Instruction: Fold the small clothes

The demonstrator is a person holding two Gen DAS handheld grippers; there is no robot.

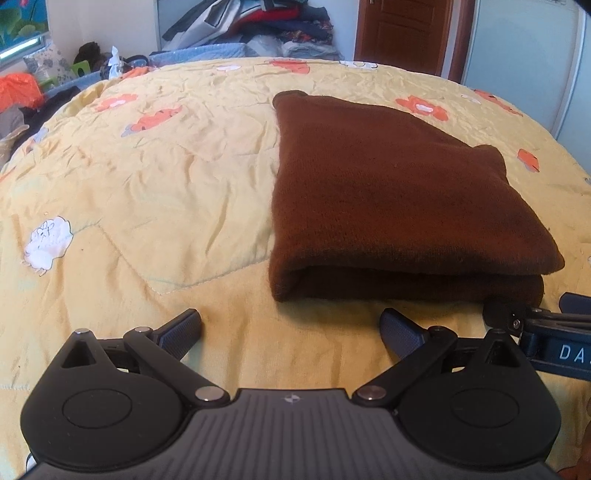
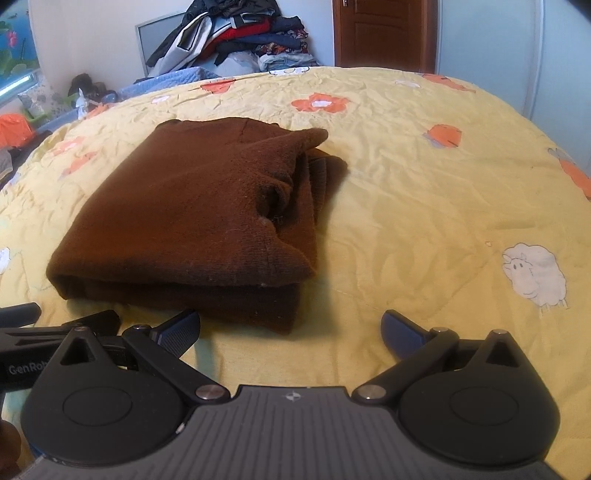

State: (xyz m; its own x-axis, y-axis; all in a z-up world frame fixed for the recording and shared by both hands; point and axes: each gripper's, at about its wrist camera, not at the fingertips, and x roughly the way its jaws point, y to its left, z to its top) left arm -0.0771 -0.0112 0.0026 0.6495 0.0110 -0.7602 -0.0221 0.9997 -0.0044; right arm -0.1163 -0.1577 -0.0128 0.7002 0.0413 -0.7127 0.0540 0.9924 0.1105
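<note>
A brown knitted garment [image 1: 388, 192] lies folded in a thick rectangle on the yellow flowered quilt [image 1: 147, 177]; it also shows in the right wrist view [image 2: 192, 214], with loose layers bunched at its right edge. My left gripper [image 1: 291, 326] is open and empty, just in front of the garment's near left corner. My right gripper [image 2: 290, 326] is open and empty, just in front of the garment's near right corner. Each gripper's side shows at the edge of the other's view.
The quilt [image 2: 424, 192] covers the whole bed. A pile of mixed clothes [image 1: 266, 26] is heaped beyond the far edge, beside a brown door [image 1: 402, 33]. Clutter and an orange bag [image 1: 18, 88] lie at the far left.
</note>
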